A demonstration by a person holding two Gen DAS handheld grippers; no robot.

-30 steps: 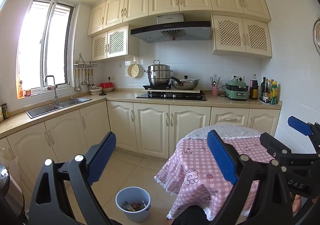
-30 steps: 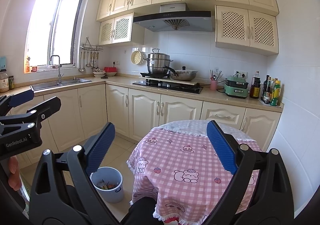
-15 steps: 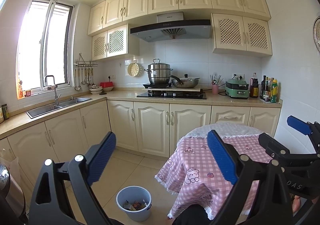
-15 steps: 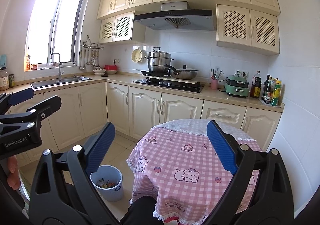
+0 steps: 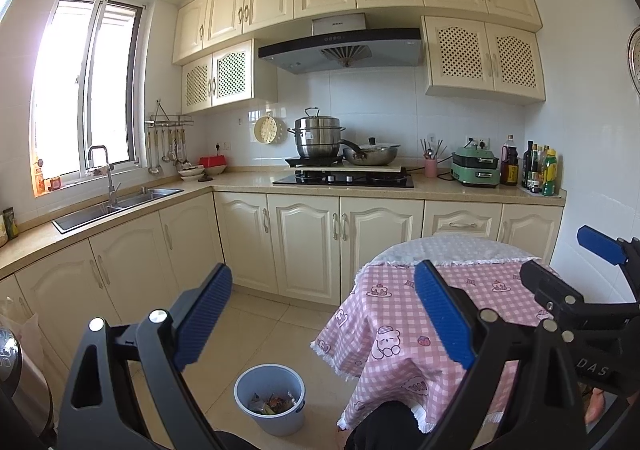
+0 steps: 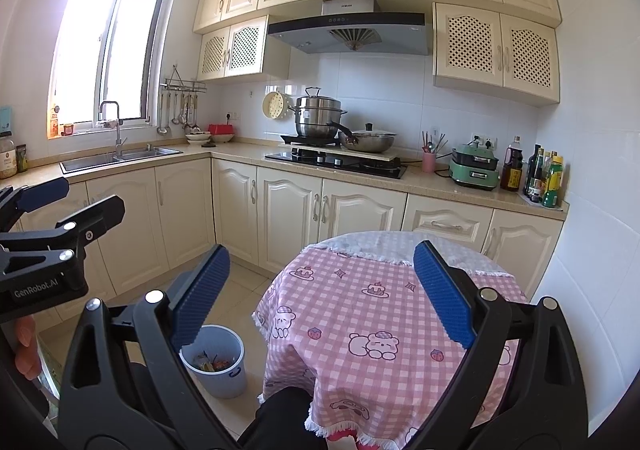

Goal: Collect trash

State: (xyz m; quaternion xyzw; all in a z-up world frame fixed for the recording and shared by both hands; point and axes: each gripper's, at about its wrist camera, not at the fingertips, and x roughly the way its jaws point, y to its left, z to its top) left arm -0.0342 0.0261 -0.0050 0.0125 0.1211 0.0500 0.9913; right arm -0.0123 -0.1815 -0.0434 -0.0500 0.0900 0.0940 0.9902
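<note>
Below and between both grippers, on the floor beside the pink-checked table (image 6: 384,314), sits the trash bin (image 5: 269,398) holding wrappers; left gripper (image 5: 324,314) nearer; right gripper (image 6: 320,294) over table; both spread wide, empty.

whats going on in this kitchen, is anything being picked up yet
Not yet. A person holds a two-finger gripper in each hand; the left gripper and right gripper are both open and empty, raised in front of the round table with its pink checked cloth. No trash shows on the tabletop. A pale blue bin on the floor beside the table already holds some scraps and wrappers. Neither gripper touches anything.
</note>
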